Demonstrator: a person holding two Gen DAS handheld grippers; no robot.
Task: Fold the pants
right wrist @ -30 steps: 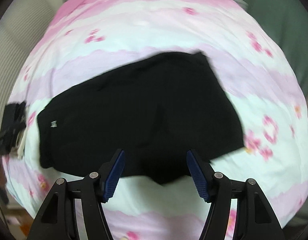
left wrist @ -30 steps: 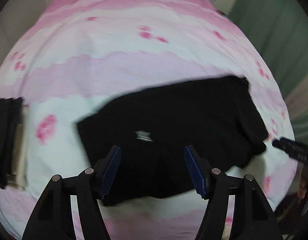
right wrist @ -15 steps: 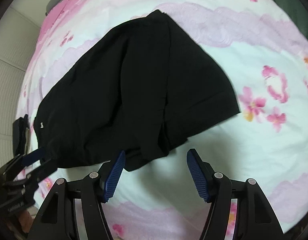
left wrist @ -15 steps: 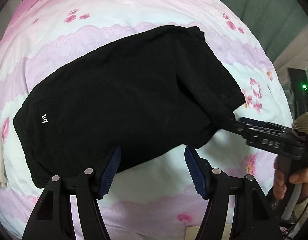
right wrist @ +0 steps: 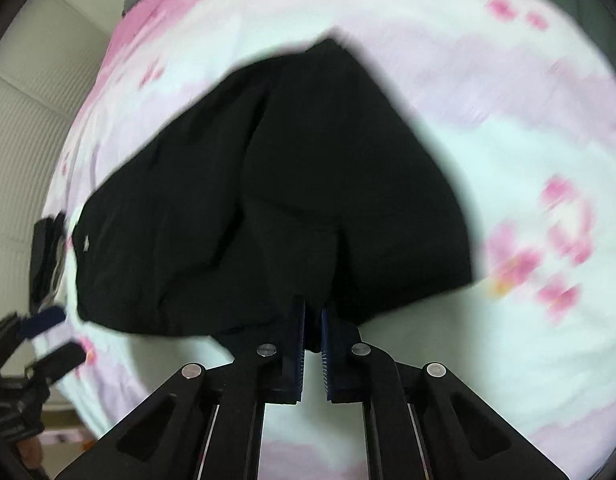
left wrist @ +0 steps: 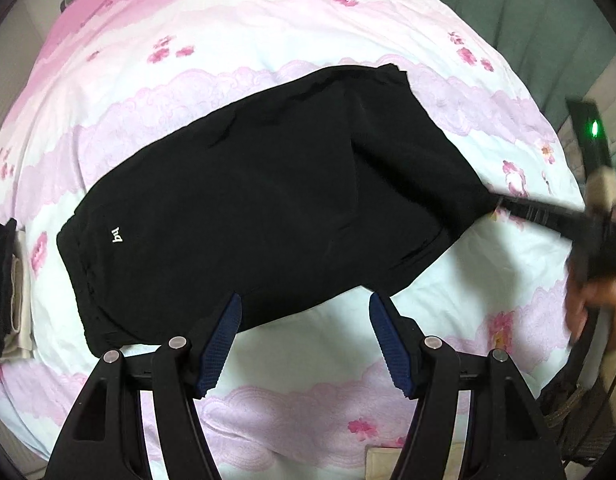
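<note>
- The black pants (left wrist: pixel 268 204) lie spread across the middle of the bed (left wrist: pixel 308 20), on the pink flowered cover, waistband end toward the left edge.
- Big change from a second ago: the right gripper (right wrist: pixel 313 320) was wide open over the hem, now it's clamped on a fold of the pants at the leg end. So the grab is done, and I'd guess the fold-over comes next.
- Left gripper (left wrist: pixel 304 344) hasn't closed, jaws apart with nothing between the pads, hovering just off the near edge of the pants.
- Both point steeply down at the bed.
- A small folded pile (left wrist: pixel 4 292) sits by the bed's left edge.
</note>
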